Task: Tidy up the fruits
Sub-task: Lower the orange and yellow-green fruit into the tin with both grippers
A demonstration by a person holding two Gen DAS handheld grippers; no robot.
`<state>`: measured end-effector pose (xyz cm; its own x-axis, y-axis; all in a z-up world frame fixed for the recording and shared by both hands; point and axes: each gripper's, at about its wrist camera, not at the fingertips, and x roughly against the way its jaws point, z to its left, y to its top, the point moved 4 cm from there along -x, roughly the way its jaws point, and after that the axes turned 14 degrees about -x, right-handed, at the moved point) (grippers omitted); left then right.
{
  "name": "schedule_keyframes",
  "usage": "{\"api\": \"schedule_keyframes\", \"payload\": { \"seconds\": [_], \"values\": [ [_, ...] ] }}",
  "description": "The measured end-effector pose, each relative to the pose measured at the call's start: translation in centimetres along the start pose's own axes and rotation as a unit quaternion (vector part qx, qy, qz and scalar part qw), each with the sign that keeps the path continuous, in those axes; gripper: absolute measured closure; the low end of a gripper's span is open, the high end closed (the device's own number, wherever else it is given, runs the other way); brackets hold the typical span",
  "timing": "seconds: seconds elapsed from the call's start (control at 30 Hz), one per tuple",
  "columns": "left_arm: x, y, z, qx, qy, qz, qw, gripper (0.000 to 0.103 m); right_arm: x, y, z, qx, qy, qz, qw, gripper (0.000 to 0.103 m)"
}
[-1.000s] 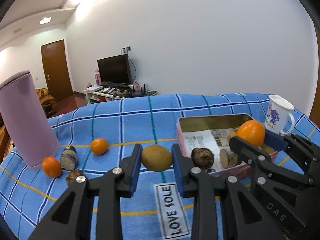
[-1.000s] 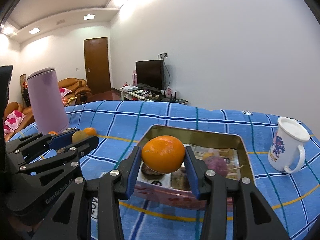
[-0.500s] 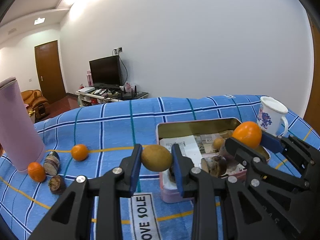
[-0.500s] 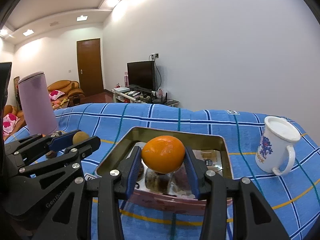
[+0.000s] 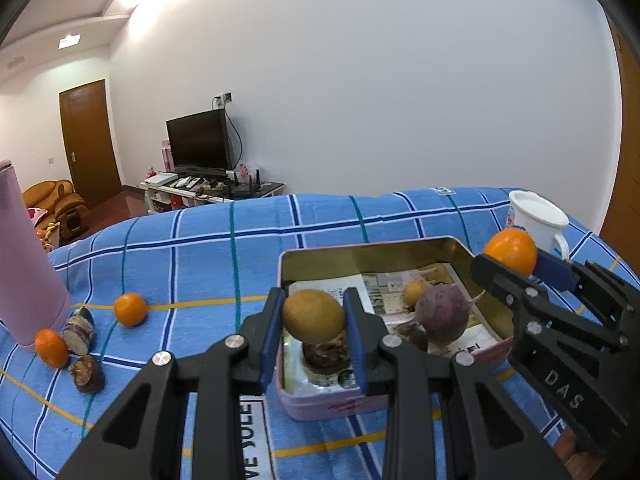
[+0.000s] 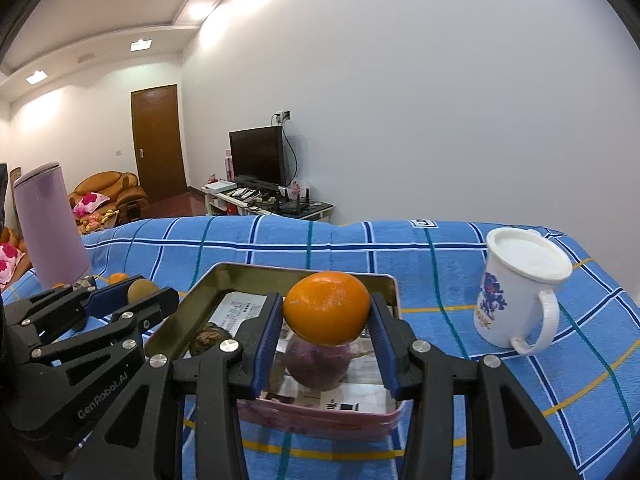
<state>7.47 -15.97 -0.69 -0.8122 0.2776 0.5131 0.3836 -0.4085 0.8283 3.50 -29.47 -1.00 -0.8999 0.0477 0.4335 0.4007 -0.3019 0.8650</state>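
Your left gripper (image 5: 314, 334) fingers hold a yellow fruit (image 5: 314, 315), tilted down over the tin (image 5: 472, 245). Right gripper (image 6: 326, 346) fingers hold an orange (image 6: 327, 307) there too.

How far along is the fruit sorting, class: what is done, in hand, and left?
Done: a purple round fruit and a small yellow one lie in the tin. In hand: the left gripper holds a yellow-brown fruit, the right gripper an orange, both over the tin. Left: two oranges on the blue cloth.
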Motion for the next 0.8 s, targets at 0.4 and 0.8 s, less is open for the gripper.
{"api": "schedule_keyframes", "payload": {
  "seconds": [0.4,0.8],
  "values": [
    [-0.7,1.1,-2.0,-0.008,-0.014,-0.003,0.9999,0.071,0.2,0.6,-1.4,-0.005,-0.014,-0.007,1.0,0.058],
    [-1.7,2.1,-3.0,-0.008,-0.029,-0.006,0.9995,0.071,0.0,1.2,-3.0,-0.022,-0.034,-0.011,0.999,0.058]
  ]
}}
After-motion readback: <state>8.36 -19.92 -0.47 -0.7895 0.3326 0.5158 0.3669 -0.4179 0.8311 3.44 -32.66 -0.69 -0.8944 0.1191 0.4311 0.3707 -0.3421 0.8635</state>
